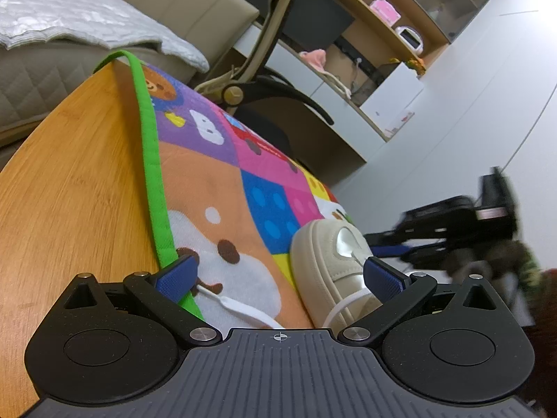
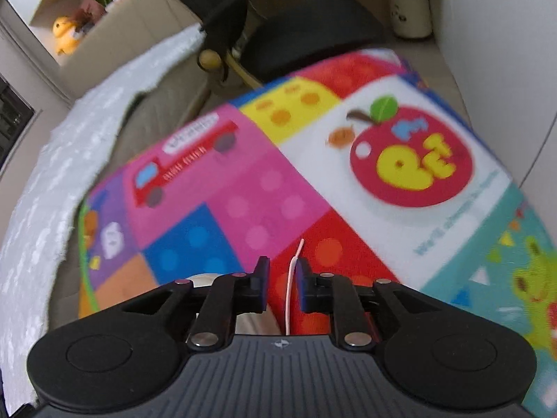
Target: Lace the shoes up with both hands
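Blue-padded jaws on the left gripper [image 1: 280, 277] are spread wide and clamp nothing, hovering low over the play mat [image 1: 222, 188]. One white lace end [image 1: 240, 308] lies flat on the mat between them, and another lace strand [image 1: 348, 304] runs off the cream shoe [image 1: 327, 261], which sits on the mat just inside the right-hand pad with its toe pointing away. Over on the right gripper [image 2: 282, 278], the jaws are nearly together but there's a clear gap, and a thin white lace [image 2: 290, 289] runs up through that gap close to the right pad; can't tell if it's actually touching. The colourful mat is edged in green trim [image 1: 149, 146] and covers a wooden bench [image 1: 76, 181]. Beyond sit a bed [image 1: 69, 14] and an office chair [image 1: 275, 69].
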Demonstrator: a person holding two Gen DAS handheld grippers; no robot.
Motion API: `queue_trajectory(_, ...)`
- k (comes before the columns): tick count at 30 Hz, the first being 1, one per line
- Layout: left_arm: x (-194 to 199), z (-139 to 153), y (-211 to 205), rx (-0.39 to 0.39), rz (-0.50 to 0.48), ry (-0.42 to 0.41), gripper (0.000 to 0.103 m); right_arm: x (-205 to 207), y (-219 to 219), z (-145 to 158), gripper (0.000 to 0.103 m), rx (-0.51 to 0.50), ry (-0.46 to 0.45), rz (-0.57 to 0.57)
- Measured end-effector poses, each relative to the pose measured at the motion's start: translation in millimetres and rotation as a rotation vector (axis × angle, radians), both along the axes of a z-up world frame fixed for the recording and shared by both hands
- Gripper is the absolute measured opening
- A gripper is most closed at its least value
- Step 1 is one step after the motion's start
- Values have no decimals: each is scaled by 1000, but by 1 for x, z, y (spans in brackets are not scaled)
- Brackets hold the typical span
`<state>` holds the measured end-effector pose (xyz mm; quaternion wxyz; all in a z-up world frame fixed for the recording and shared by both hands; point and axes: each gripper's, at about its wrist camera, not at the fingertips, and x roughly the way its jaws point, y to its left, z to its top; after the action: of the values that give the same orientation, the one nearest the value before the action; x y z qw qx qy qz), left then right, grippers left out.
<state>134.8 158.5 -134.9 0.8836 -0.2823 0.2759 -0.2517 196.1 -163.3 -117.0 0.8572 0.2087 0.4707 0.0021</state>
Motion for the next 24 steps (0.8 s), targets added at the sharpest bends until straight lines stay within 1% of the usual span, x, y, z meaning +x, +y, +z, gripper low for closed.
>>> queue_trajectory(1,0,0,0,-1,1,-1,103,4,3,-6,26,-5,0,1)
queue_trajectory(2,0,0,0,-3,2,-2,103,9,8,-12,28,-13,0,13)
queue_trajectory(4,0,0,1,-8,2,-4,103,14,18,-22,28,-54,3,48)
queue_trajectory(5,0,0,1,-11,3,-5,103,14,24,-25,23,-86,-3,73)
queue_trajectory(6,0,-1,2,-15,2,-5,103,13,29,-24,7,-129,-18,112)
queue_trajectory(7,0,-1,2,-20,2,-7,103,9,30,-18,1,-150,-39,133)
queue_trajectory(19,0,-1,2,-21,2,-8,103,-91,-16,150,1,7,-374,88)
queue_trajectory(21,0,0,2,-22,2,-8,103,-109,-10,172,1,55,-405,131)
queue_trajectory(24,0,0,2,-23,2,-9,103,-125,4,186,1,139,-392,202)
